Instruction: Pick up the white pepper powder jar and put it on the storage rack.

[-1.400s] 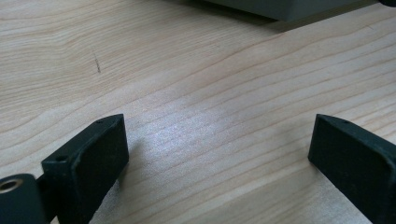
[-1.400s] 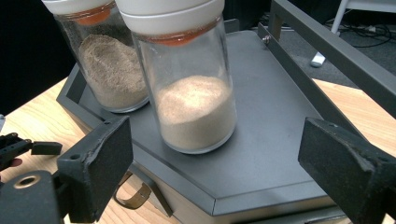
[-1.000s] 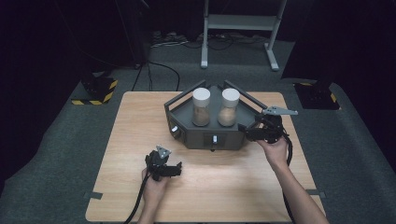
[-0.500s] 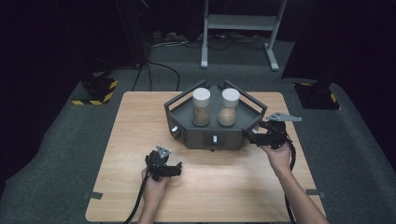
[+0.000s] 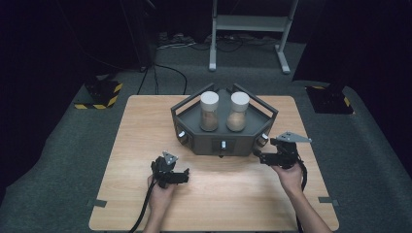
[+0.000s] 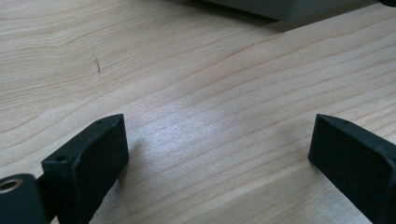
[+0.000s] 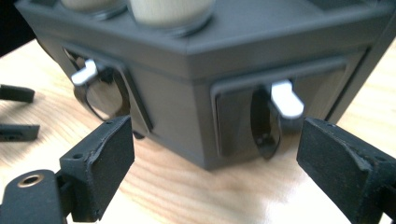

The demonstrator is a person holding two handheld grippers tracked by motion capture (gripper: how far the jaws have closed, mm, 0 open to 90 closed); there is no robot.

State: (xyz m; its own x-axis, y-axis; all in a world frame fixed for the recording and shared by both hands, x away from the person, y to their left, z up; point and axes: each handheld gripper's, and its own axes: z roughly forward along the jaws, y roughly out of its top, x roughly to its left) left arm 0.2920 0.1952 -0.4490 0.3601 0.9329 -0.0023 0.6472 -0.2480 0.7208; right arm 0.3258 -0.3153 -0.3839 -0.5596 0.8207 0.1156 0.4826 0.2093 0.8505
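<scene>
A dark grey angular box [image 5: 243,141] stands at the middle of the wooden table [image 5: 145,126], holding two white-lidded jars of tan material [image 5: 209,112] [image 5: 238,112]. Small white levers stick out of its front faces. My right gripper [image 5: 257,157] is open at the box's right front corner. In the right gripper view its jaws [image 7: 212,158] frame the box face with a white lever [image 7: 286,98], apart from it. Another lever [image 7: 84,73] shows on the adjoining face. My left gripper [image 5: 182,177] rests open on bare wood [image 6: 215,158] in front of the box, with nothing between its fingers.
Beyond the table's far edge a metal stand [image 5: 248,29] rises from the grey carpet, with cables around it. A black and yellow striped block [image 5: 99,94] sits on the floor at the left. Tape marks [image 5: 97,203] lie at the table's front corners.
My right gripper has dropped back toward the person, from the box's right side to its right front corner. The left gripper has stayed put.
</scene>
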